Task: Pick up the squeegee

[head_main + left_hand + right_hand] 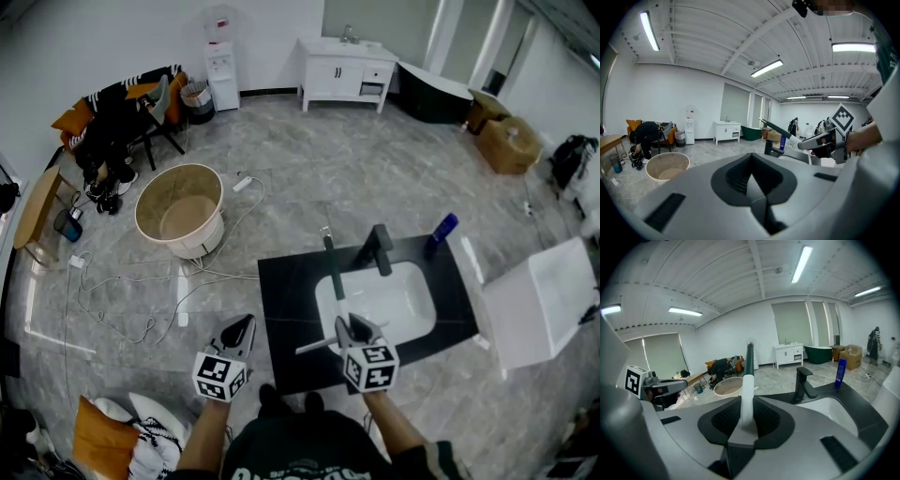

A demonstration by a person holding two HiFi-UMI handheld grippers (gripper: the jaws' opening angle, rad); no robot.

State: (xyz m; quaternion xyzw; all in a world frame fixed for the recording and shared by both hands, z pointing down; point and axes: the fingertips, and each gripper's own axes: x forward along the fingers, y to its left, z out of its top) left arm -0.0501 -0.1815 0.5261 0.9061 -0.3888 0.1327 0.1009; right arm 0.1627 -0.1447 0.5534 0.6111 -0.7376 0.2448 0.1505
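Note:
The squeegee has a white grip and a long dark green shaft. My right gripper is shut on its white end, above the near edge of the white sink. In the right gripper view the squeegee rises straight out from between the jaws of the right gripper. The left gripper view shows the squeegee slanting up to the left from that hand. My left gripper hangs left of the black counter. The jaws of the left gripper are closed together on nothing.
A black faucet and a blue bottle stand at the counter's far edge. A round beige tub and loose cables lie on the floor to the left. A white box sits to the right.

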